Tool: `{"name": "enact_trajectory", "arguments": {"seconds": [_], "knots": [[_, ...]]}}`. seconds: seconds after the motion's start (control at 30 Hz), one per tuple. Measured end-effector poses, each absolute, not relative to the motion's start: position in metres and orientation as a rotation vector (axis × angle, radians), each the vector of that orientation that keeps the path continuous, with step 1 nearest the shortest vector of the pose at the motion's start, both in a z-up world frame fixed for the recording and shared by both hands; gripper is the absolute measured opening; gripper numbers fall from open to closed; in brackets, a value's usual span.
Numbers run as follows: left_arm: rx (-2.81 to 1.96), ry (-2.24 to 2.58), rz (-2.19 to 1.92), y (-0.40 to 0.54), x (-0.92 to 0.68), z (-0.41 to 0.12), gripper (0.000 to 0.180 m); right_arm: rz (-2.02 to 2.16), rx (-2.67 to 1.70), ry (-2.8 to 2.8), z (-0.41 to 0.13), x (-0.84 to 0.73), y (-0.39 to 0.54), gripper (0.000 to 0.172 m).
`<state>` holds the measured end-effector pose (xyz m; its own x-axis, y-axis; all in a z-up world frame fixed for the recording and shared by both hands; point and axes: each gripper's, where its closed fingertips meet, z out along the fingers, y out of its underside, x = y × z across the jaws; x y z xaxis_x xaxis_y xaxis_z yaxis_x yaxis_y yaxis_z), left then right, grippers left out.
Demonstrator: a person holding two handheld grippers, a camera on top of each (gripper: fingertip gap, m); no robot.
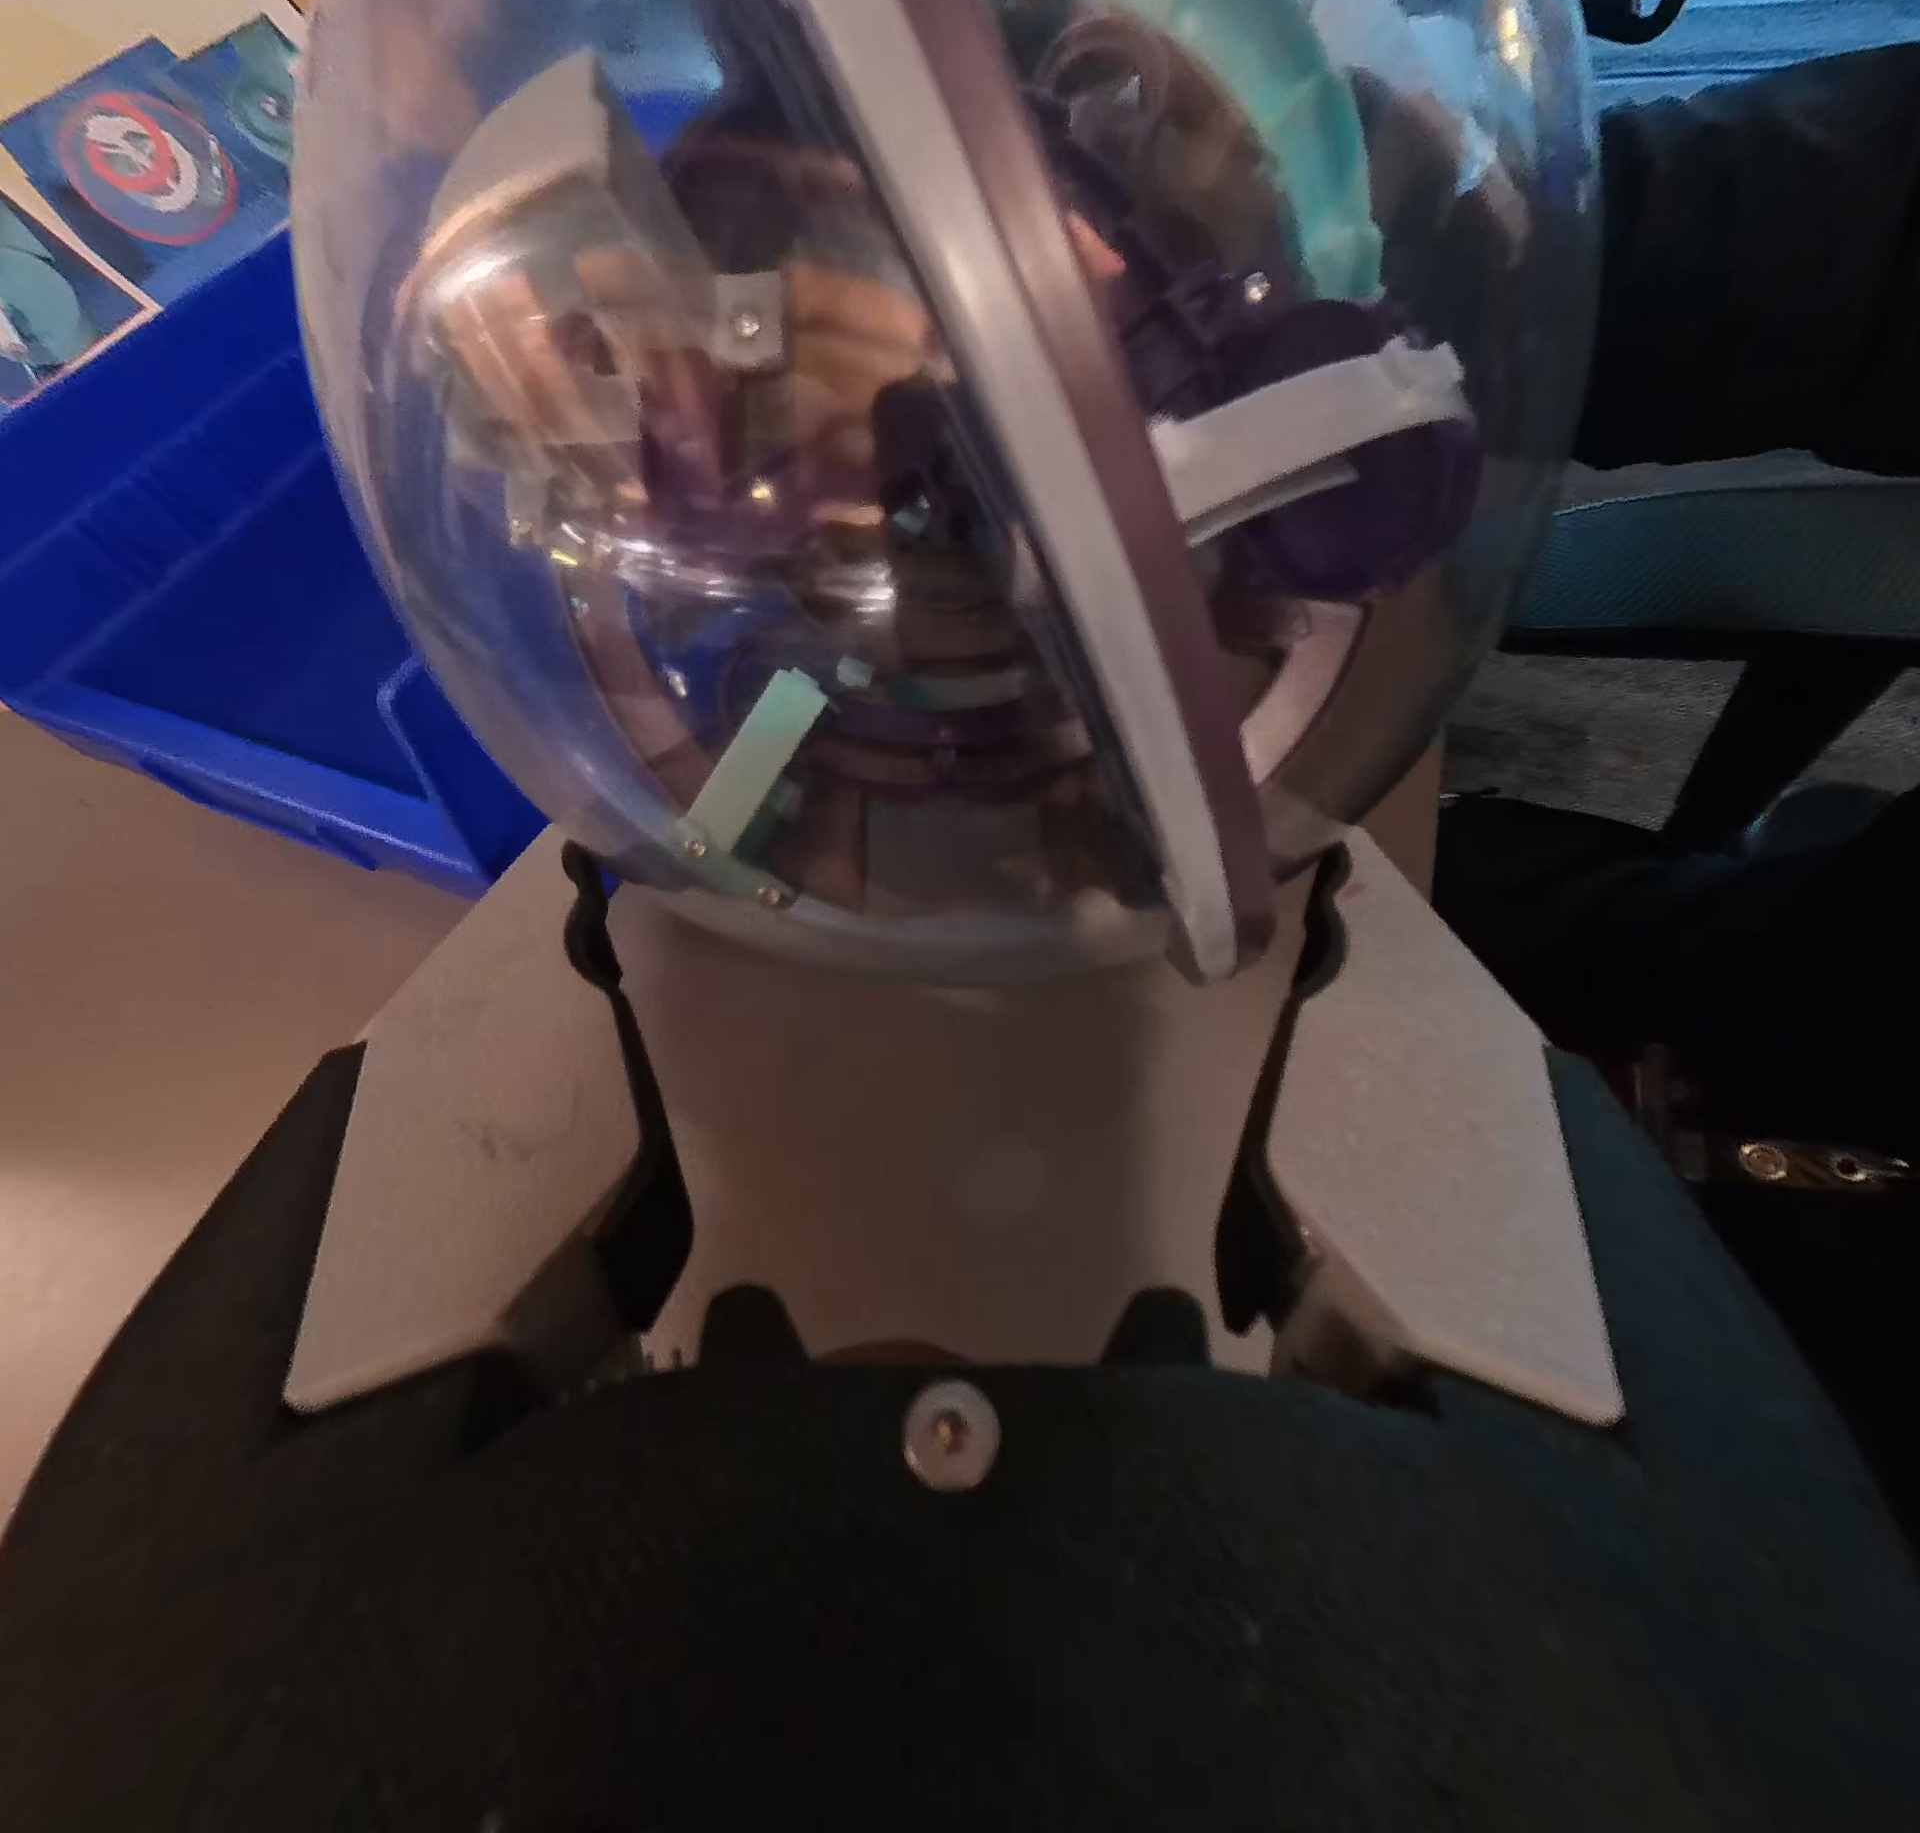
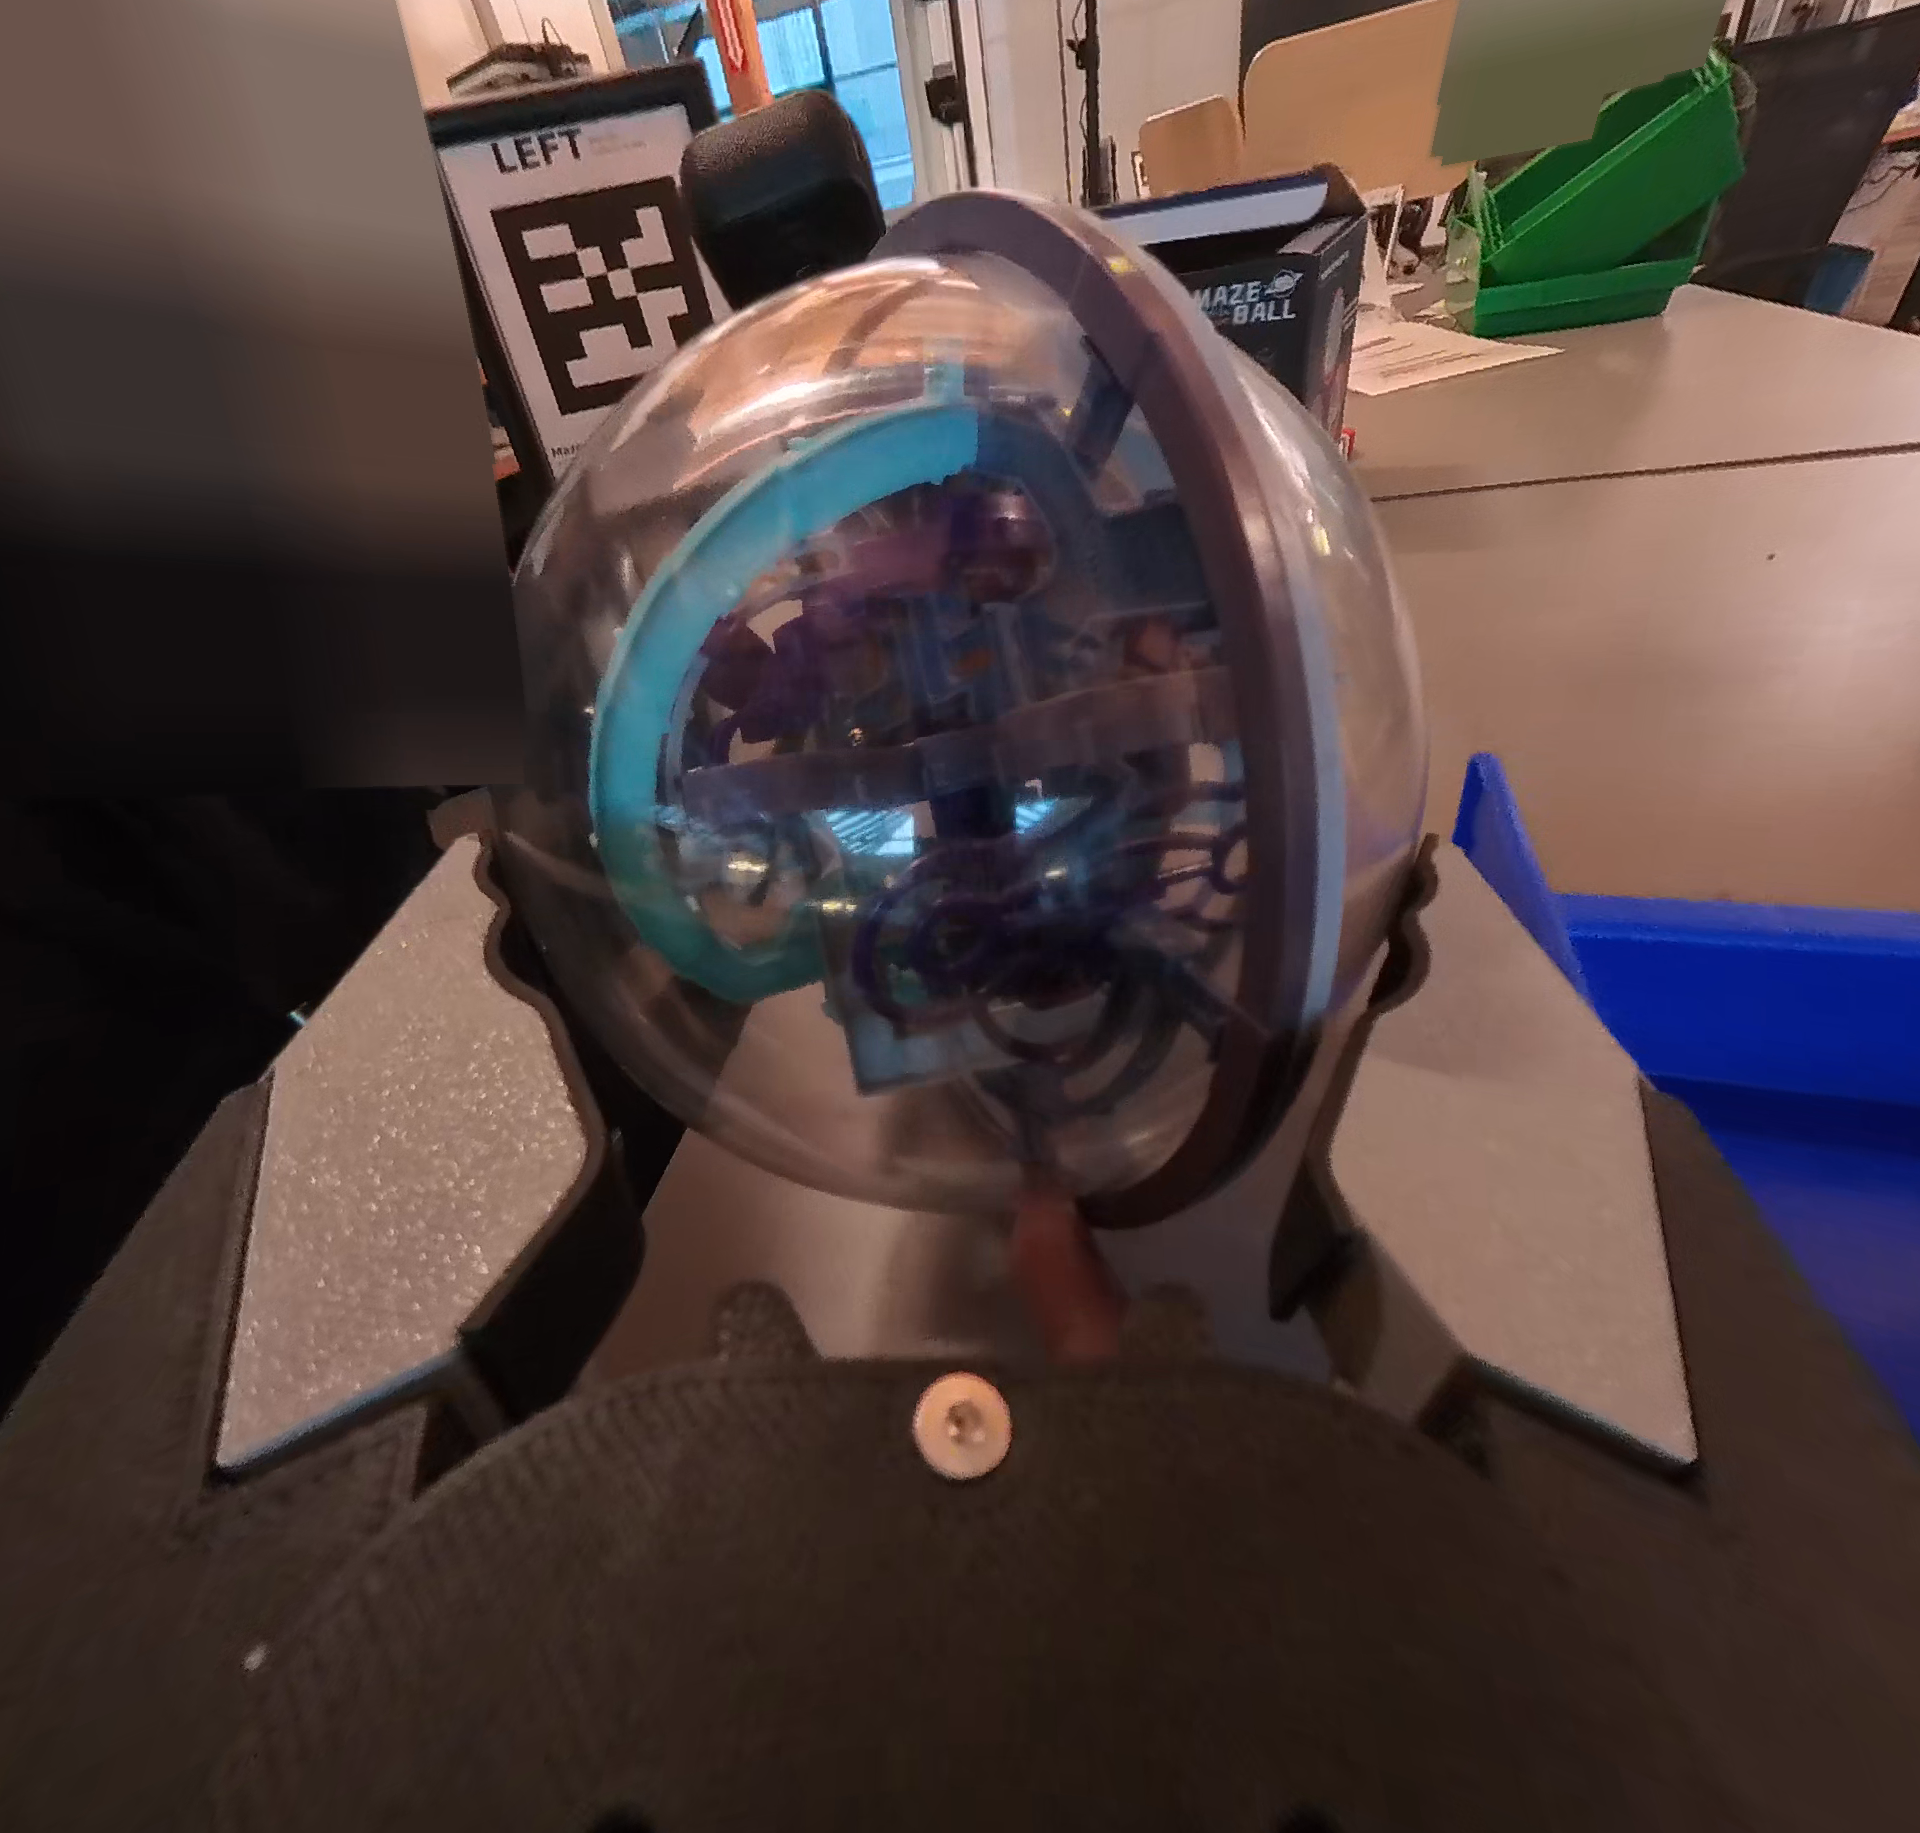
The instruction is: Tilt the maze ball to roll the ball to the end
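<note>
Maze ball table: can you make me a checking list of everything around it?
Surface: beige table, bare where it shows.
Job's things: clear maze ball with a grey band, a teal ring and purple tracks inside; the little ball cannot be picked out.
Clutter: blue bin beside the ball; green bins and a dark box farther back; printed sheet.
Grippers: right gripper clamps the ball on both sides; left gripper has its fingertips against the ball.
Cables: nothing seen.
Surroundings: office room with windows; marker board behind the ball.
</note>
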<state>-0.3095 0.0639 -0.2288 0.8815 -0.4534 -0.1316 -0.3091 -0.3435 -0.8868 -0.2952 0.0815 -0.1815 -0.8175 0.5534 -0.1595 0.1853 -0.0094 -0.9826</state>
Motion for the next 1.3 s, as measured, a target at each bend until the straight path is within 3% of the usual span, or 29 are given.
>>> {"name": "enact_trajectory", "arguments": {"seconds": [1.3], "knots": [[-1.953,0.582,-0.099,0.0643,-0.3092,-0.2255,0.131,1.853,-0.711,-2.010,-0.1773,-0.2919,0.0805,0.156]]}}
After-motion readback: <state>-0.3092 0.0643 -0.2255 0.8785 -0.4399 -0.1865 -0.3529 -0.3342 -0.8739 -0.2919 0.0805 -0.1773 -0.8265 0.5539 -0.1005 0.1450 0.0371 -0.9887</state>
